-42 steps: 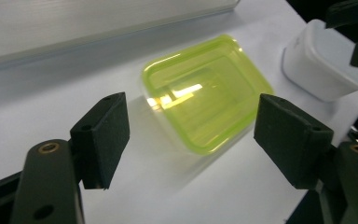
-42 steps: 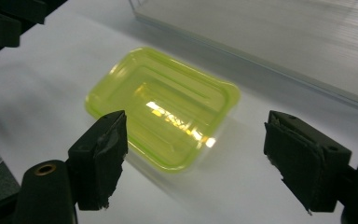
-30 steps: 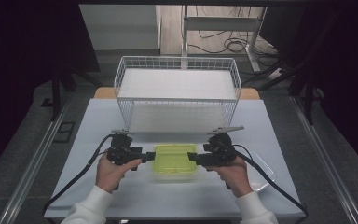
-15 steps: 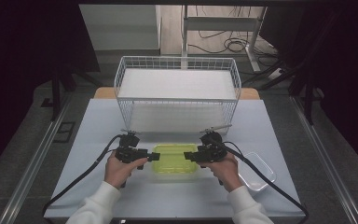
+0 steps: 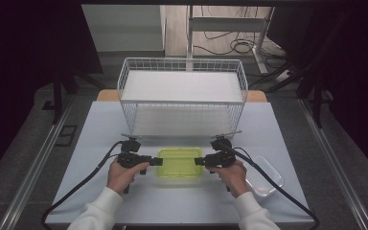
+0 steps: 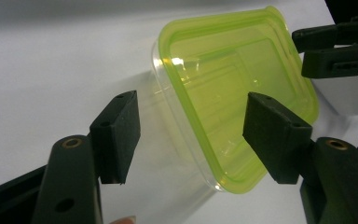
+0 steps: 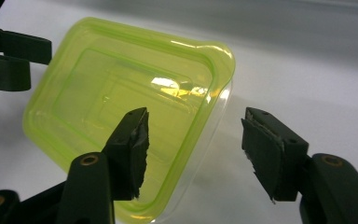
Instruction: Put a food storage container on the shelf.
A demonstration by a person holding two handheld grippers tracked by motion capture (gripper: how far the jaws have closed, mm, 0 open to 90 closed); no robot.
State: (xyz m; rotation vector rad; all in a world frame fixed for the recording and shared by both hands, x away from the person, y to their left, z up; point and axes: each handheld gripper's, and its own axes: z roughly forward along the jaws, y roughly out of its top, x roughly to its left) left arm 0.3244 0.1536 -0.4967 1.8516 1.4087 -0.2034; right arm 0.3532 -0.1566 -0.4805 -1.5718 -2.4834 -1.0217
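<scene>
Nearest the person, both hands rest low on the counter [image 5: 96, 191], each bringing a claw in at one short end of the box [image 5: 179, 162], a clear tub with a lime-green lid sitting at the front middle of the counter. The left claw [image 5: 154, 161] has its jaws partly open and has just been closing; in the left gripper view the box's end lies between the pads [image 6: 119, 135] with a gap on each side, so nothing is gripped yet. The right claw [image 5: 199, 161] stands the same way at the other end, jaws narrowing but apart from the lid edge, holding nothing.

To do this well, both claws should settle level with the lid's rim before they close, one pad above and one below the lip, and close together, so the box neither tips nor slides sideways. The tub wall looks thin and slick, so a bite on the rim is likely safer than on the wall.

To the right of the box lies a clear tray [image 5: 264, 176], possibly another tub without a lid; the high view is too soft to say. Beyond stands a white wire basket [image 5: 182, 98].

No brand, label or writing can be read anywhere.
</scene>
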